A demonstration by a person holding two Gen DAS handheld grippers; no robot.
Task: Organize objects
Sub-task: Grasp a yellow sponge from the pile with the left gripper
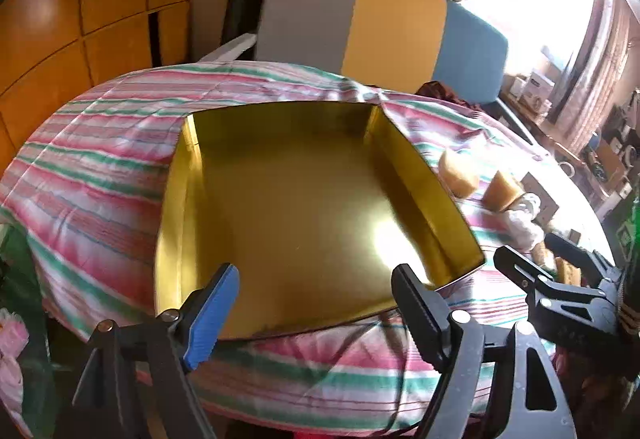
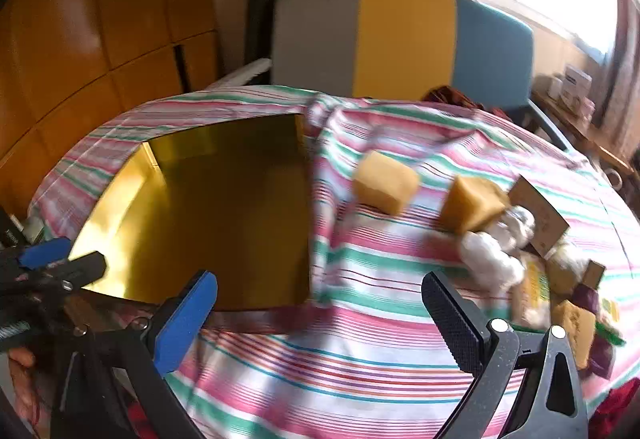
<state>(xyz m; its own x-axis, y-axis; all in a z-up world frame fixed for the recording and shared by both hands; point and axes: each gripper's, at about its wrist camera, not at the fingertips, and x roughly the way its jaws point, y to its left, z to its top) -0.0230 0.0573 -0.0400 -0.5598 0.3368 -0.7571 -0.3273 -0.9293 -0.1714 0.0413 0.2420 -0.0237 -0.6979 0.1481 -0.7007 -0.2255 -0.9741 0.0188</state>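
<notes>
Nothing has gone into the gold tin (image 1: 304, 199) yet: it sits open and bare on the striped cloth (image 2: 360, 367) that covers the counter, so the sorting looks to be at its very start, with the first pick still to make. The left tool (image 1: 316, 303) hangs over the tin's near rim with its jaws wide and nothing between them. The right tool (image 2: 320, 319) is also spread wide and empty, aimed at bare cloth just right of the tin. From the right wrist view, the things to gather lie from 1 to 3 o'clock: a tan block (image 2: 386, 188) nearest the tin, a second tan block (image 2: 472, 208) touching a white crumpled wad (image 2: 492, 259), and beyond them a blurred heap of small packets (image 2: 572, 303) I cannot sort out. The next move probably calls for the right tool to reach toward 1 o'clock, straddle the nearer block squarely, and close before carrying it left.
</notes>
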